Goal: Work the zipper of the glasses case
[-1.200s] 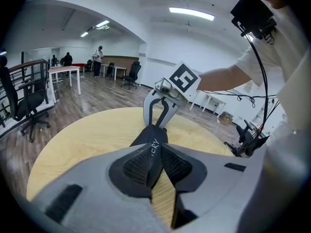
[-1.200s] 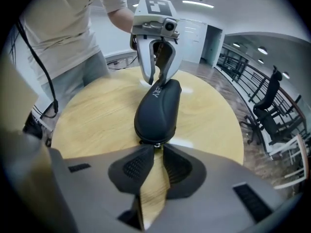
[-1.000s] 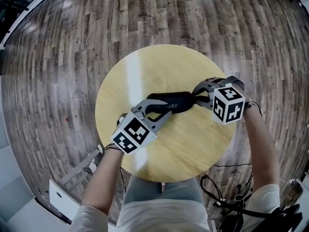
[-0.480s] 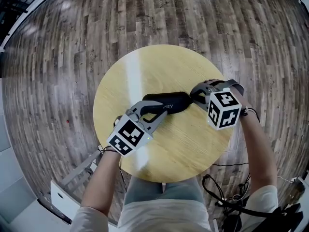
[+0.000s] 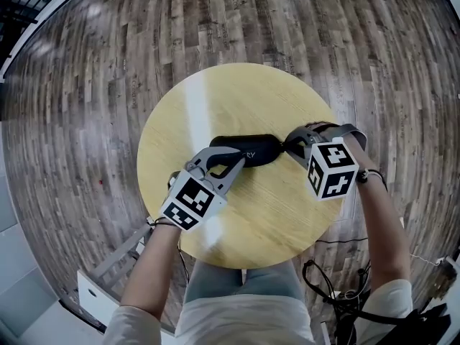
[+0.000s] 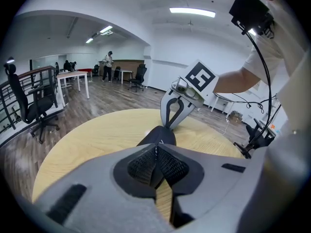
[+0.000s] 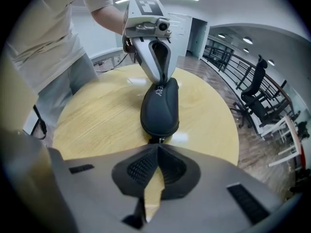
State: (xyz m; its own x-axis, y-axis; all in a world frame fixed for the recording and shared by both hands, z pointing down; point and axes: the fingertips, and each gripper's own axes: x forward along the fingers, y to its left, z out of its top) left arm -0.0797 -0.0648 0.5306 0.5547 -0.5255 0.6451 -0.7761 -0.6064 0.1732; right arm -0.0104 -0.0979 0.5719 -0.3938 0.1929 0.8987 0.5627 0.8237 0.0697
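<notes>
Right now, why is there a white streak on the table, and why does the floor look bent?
Head view: light glare streaks the table, and the wide lens bows the floorboards; right gripper view: a smaller glare patch beside the glasses case.

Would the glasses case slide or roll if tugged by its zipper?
Likely slides: the glasses case lies on a smooth table, with left tongs gripping one end. Its rounded shell holds shape, so probably semi-rigid.
</notes>
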